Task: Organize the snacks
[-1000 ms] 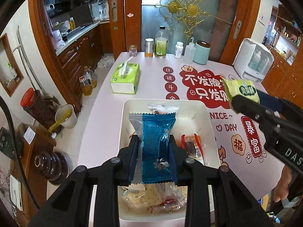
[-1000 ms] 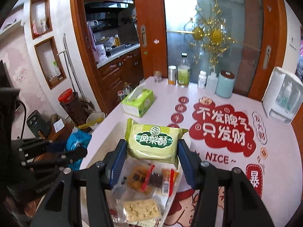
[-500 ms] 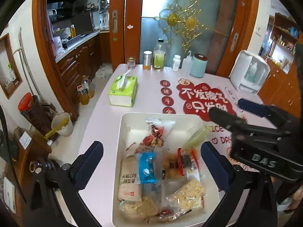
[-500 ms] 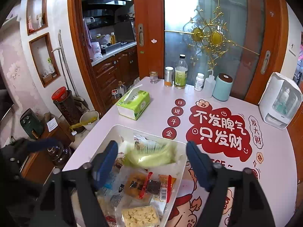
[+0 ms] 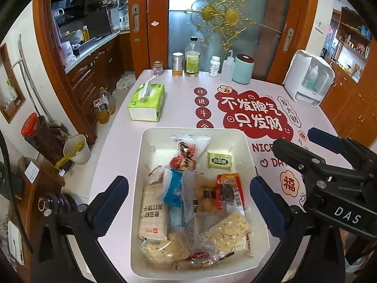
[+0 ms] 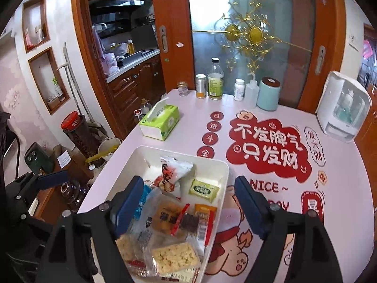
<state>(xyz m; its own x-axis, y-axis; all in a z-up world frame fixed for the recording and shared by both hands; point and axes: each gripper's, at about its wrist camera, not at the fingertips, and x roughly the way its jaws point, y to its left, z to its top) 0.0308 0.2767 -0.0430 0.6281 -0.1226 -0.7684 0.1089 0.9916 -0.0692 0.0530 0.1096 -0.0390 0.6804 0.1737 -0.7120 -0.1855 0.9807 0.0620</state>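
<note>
Crinkling plastic snack packets (image 5: pixel 188 193) fill rectangular white tray (image 5: pixel 240 134).

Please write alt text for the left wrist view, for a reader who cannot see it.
A white tray full of wrapped snacks sits on a pink table, below the open, empty left gripper. The right gripper, opening and empty, reaches in from the right.

I see a pale pink desk (image 5: pixel 179 108) against wooden sliding doors (image 5: pixel 150 23) with a frosted glass panel (image 6: pixel 254 47). A kitchen with dark cabinets (image 5: pixel 94 68) opens left; daylight glows through the glass.
</note>
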